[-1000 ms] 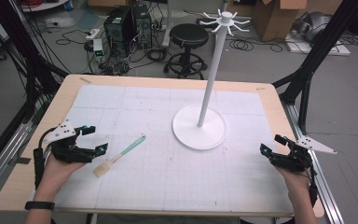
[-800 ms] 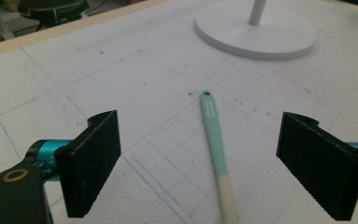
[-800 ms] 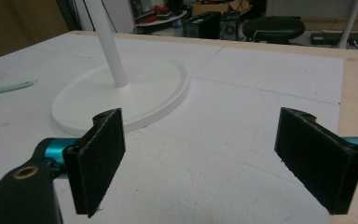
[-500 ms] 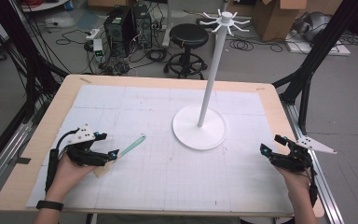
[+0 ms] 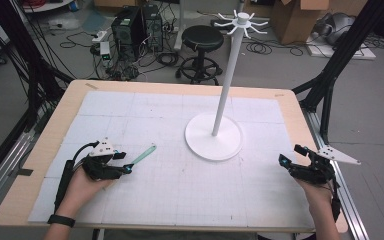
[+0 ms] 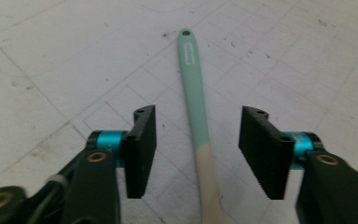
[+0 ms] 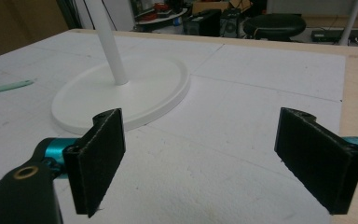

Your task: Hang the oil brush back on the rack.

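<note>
From the high view, the left hand-held gripper (image 5: pixel 122 168) rests low on the near left of the counter (image 5: pixel 290 107), over the near end of a mint-green spatula (image 5: pixel 143 154) whose handle runs away to the far right. A white stand (image 5: pixel 214 136) with a tall pole and hooks at the top sits right of the middle, well apart from the spatula. The right hand-held gripper (image 5: pixel 286 162) waits at the near right edge, holding nothing.

In the left gripper view, the spatula (image 6: pixel 195 100) lies flat on the white mat between the two pads (image 6: pixel 140 149), green handle pointing away, cream part nearest the camera. The jaws have just been closing around it, yet a clear gap shows on either side of the handle, so they are half spread and not pinching.

In the right gripper view, the right hand-held gripper (image 7: pixel 214 154) stands spread wide over bare mat, with the stand's base (image 7: pixel 121 93) beyond it and the spatula's tip (image 7: pixel 9 86) at the far left.

By my reading the pickup is only beginning: the approach looks done, while the grip, the lift and whatever follows, perhaps hanging it on the stand, are all left.
</note>
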`<state>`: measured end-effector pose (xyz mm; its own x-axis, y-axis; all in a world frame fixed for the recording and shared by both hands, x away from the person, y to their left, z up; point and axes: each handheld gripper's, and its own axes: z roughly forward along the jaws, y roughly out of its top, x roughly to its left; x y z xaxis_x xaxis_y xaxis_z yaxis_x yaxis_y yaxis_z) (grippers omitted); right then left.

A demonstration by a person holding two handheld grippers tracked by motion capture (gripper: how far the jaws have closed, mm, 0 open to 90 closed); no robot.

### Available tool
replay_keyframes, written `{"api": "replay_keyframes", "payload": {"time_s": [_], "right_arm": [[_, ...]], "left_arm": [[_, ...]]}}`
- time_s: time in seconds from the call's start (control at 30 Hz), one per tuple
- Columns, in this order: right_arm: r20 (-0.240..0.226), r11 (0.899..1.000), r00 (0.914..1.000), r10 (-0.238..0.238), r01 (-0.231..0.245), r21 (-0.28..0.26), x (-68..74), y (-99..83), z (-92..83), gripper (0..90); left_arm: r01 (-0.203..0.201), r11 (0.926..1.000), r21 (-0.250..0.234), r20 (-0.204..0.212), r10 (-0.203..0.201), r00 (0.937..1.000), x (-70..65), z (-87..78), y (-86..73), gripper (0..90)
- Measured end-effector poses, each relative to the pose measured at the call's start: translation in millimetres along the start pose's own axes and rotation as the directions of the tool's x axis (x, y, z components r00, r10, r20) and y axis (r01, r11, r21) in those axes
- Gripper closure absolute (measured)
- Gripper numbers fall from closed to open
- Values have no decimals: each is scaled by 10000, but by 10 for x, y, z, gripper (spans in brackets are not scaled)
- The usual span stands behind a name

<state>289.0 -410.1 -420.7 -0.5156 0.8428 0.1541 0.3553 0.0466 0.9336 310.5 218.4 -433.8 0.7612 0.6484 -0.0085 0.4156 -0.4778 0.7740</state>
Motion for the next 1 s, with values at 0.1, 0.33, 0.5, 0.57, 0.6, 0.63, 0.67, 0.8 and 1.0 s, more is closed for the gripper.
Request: {"api": "replay_keyframes", "payload": {"time_s": [0.1, 0.33, 0.5, 0.57, 0.6, 0.63, 0.67, 0.8, 1.0], "right_arm": [[-14, 10000, 10000, 4, -4, 8, 2, 0, 1, 153], [-27, 10000, 10000, 18, -18, -7, -1, 0, -1, 154], [-30, 10000, 10000, 16, -16, -9, 0, 0, 0, 153], [-46, 10000, 10000, 7, -7, -23, -2, 0, 0, 154], [-43, 10000, 10000, 10, -10, -20, -2, -1, -1, 154], [-43, 10000, 10000, 10, -10, -20, -2, -1, -1, 154], [-32, 10000, 10000, 32, -32, -27, -1, 0, -2, 154], [-34, 10000, 10000, 15, -15, -17, 0, -1, 0, 154], [-47, 10000, 10000, 76, -76, -34, 3, 1, -3, 154]], "left_arm": [[-38, 9997, 233, 48, 37, 10000, -10, 20, 1, 564], [-30, 9984, 565, -77, 34, 10000, -34, 57, 3, 642], [18, 9971, 755, -160, -6, 9999, -29, 63, -6, 679], [-46, 9966, 820, -178, 61, 9998, -34, 75, -7, 683], [-46, 9966, 820, -178, 61, 9998, -34, 75, -7, 690], [-12, 9968, 795, -187, 27, 9998, -34, 76, -8, 690], [27, 9970, 769, -171, -14, 9999, -29, 78, -11, 708], [18, 9975, 707, -232, -2, 9997, -47, 81, -22, 736], [36, 9973, 739, -301, -14, 9995, -71, 84, -19, 807]]}}
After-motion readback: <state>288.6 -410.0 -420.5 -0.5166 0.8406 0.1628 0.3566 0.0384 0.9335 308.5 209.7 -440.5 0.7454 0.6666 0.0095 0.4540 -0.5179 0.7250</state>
